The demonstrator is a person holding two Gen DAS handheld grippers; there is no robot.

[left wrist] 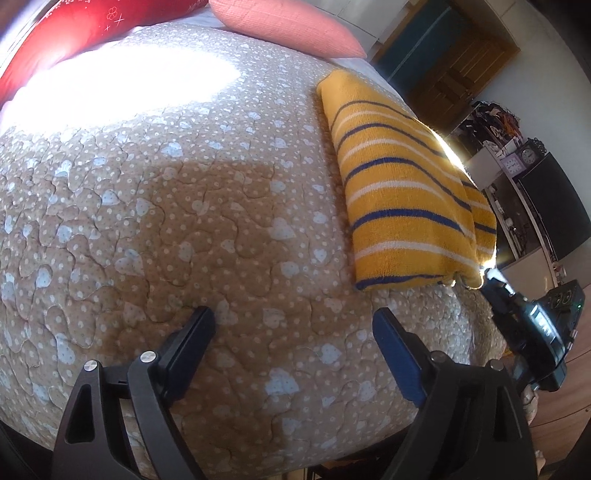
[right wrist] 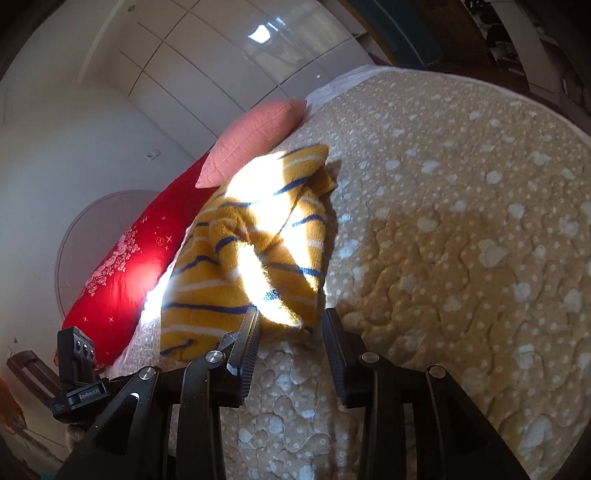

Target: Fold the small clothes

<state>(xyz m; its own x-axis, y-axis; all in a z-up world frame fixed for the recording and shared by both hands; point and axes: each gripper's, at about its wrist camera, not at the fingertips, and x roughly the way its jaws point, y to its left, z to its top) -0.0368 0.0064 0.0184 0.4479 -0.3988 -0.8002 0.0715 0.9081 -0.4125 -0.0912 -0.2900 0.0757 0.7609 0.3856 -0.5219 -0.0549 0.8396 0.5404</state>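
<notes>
Left claw [left wrist: 293, 319]: wide open, nothing inside, low over the quilt [left wrist: 147, 206] at about 6 o'clock in the left view. Yellow striped top [left wrist: 402, 192] lying at about 2 o'clock from there, already folded into a long neat shape, near the bed edge, well apart from this claw. Red pillow [left wrist: 74, 33] and pink pillow [left wrist: 291, 26] far off at 11 and 12 o'clock.

Right claw [right wrist: 290, 317]: partly open, holding nothing, tips just at the near corner of the top [right wrist: 258, 251], which sits at about 11 o'clock in the right view. Hard to tell if one finger touches the cloth.

Probably letting go after a fold. To do it well: pull the right claw straight back, away from the corner, no dragging, so the fold stays flat. Then check for loose flaps. Bright sun on the cloth hides some edges, so go slow.
</notes>
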